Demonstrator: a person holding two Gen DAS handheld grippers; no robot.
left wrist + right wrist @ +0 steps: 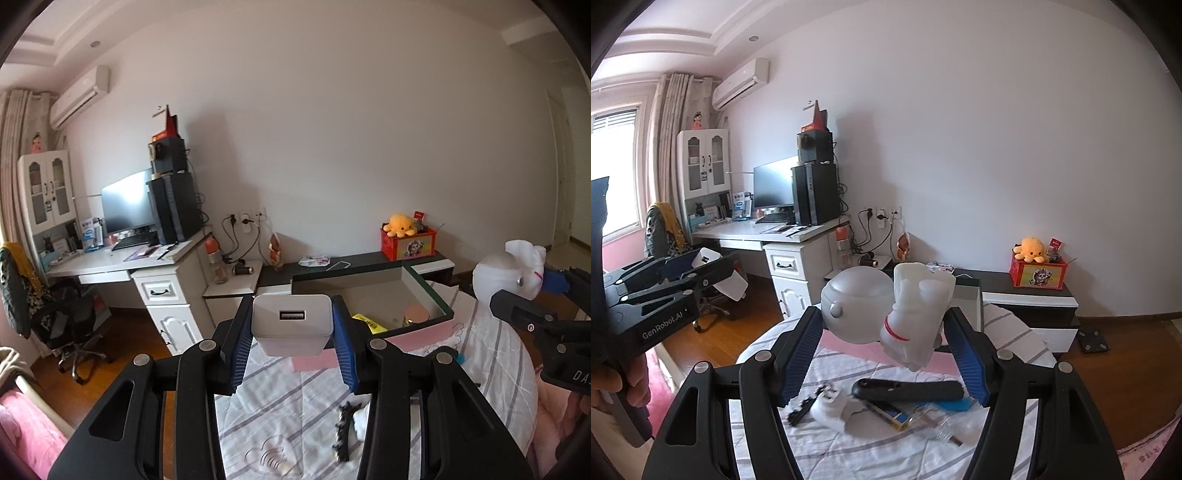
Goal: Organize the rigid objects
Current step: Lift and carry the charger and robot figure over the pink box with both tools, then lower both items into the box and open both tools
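The left gripper [292,328] jaws hold a white USB charger [291,323] with its port facing the camera. The open box [428,291] lies just ahead and slightly right, on the bed [288,398]. The right gripper [886,332] jaws hold a white astronaut figure [886,310] crosswise; I judge the left hand is nearer the box.

Charger [291,325]: between the left hand-held gripper [291,345] pads, centre frame
Box [428,291]: on the bed [280,413], behind the charger
Astronaut figure [886,314]: in the right hand-held gripper [886,354], centre frame
Remote [908,390]: on the bed, below the figure
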